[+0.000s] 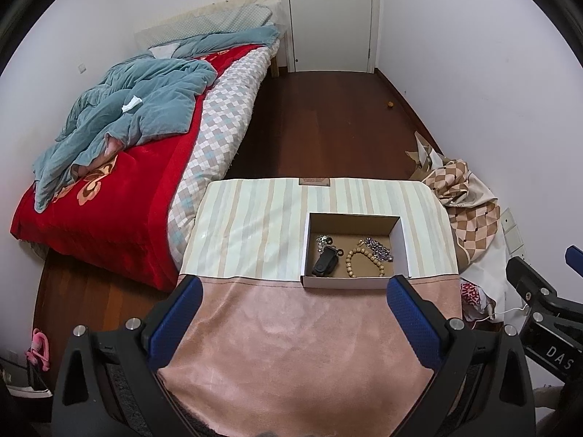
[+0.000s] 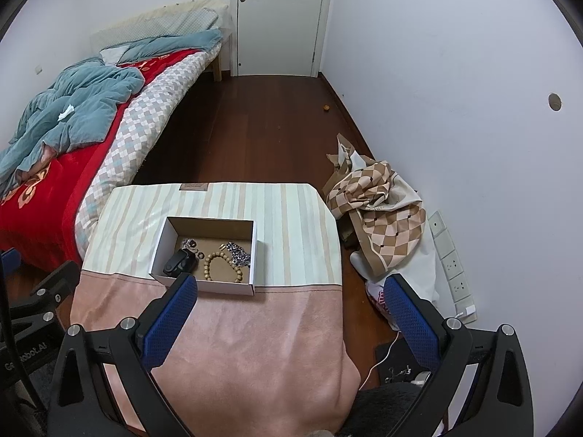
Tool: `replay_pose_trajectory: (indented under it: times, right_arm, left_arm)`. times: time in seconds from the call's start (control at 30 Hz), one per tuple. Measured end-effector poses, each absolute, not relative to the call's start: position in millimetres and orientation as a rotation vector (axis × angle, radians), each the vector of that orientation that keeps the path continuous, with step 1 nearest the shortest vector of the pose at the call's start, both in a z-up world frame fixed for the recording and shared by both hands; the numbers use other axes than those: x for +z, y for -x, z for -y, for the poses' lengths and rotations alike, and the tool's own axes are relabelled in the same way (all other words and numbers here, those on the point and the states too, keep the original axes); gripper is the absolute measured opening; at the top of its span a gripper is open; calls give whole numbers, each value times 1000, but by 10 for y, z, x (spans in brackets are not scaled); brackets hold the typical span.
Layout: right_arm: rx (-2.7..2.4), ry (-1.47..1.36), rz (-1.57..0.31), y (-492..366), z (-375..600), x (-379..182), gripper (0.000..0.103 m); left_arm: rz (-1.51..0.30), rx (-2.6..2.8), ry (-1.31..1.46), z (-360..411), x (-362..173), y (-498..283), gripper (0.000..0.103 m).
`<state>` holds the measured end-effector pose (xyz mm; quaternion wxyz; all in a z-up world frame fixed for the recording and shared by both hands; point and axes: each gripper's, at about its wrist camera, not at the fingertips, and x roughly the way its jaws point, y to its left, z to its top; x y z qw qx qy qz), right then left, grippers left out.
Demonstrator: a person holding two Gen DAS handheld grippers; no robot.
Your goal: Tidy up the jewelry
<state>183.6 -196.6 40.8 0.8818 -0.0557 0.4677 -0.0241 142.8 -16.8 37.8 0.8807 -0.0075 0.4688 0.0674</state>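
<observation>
An open cardboard box [image 1: 400,251] [image 2: 158,251] stands on the cloth-covered table [image 1: 255,225] [image 2: 298,225]. Inside lie a wooden bead bracelet [image 1: 364,262] [image 2: 221,266], a black oblong item [image 1: 323,263] [image 2: 178,262], a silvery trinket [image 1: 322,240] [image 2: 189,243] and a sparkly chain [image 1: 379,247] [image 2: 238,251]. My left gripper [image 1: 294,284] is open and empty, hovering just in front of the box. My right gripper [image 2: 291,282] is open and empty, to the right of the box's front edge, its left finger [image 2: 171,317] near the box's front left corner.
A bed [image 1: 116,167] [image 2: 54,153] with red blanket and blue quilt stands left of the table. A heap of checked fabric [image 1: 470,204] [image 2: 379,215] lies on the wooden floor [image 1: 328,123] at the right wall. A white door [image 1: 328,14] is at the far end.
</observation>
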Motion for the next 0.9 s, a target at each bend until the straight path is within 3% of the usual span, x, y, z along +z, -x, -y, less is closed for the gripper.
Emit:
replay_pose_trajectory:
  times: [0.9]
  right_arm:
    - [-50,124,-971,-1833,1953,445,103]
  left_arm:
    - [-970,133,22,160,407,-1408,103]
